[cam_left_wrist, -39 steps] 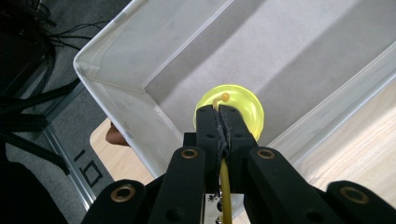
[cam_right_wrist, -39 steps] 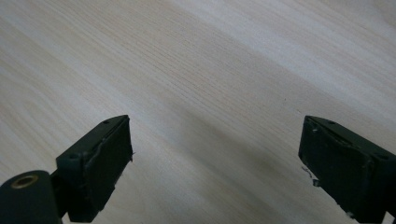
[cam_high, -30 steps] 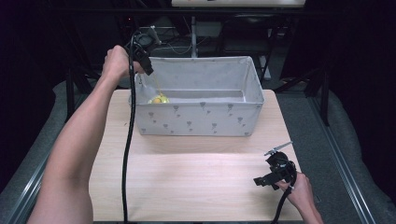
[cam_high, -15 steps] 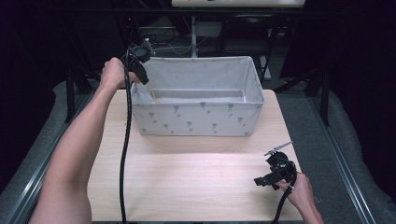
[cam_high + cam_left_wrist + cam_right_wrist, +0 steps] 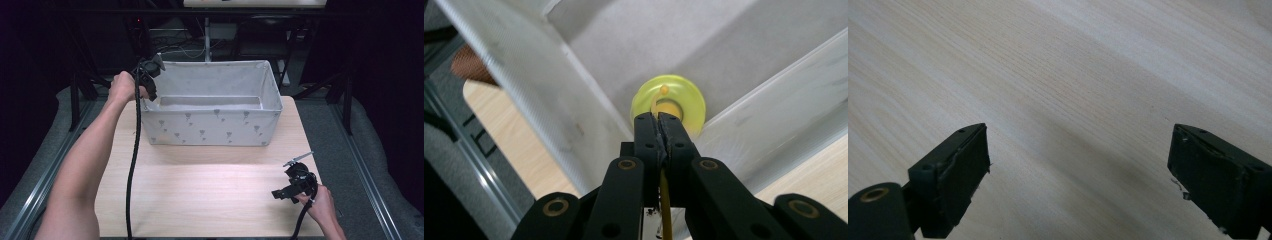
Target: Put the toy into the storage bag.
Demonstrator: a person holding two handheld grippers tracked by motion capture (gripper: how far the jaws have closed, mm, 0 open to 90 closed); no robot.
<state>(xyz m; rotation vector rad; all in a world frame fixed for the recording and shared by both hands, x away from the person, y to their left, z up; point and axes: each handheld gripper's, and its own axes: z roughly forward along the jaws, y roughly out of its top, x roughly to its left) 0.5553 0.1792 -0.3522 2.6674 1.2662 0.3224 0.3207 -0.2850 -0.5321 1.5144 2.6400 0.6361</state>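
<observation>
My left gripper (image 5: 150,92) has come down into the grey fabric bin's (image 5: 210,132) left corner, jaws closed on the yellow toy (image 5: 668,104), nearly ready to release. My right gripper (image 5: 280,193) rests open over the table (image 5: 200,190).

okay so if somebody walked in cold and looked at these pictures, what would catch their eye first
Probably the bright yellow-green disc, the one spot of colour, pinched in the closed jaws of the left gripper inside a corner of the grey fabric bin. Next comes that bin itself, printed with small dark marks, standing at the far side of the pale wooden table. The right gripper waits near the table's front right corner, jaws wide apart over bare wood.
</observation>
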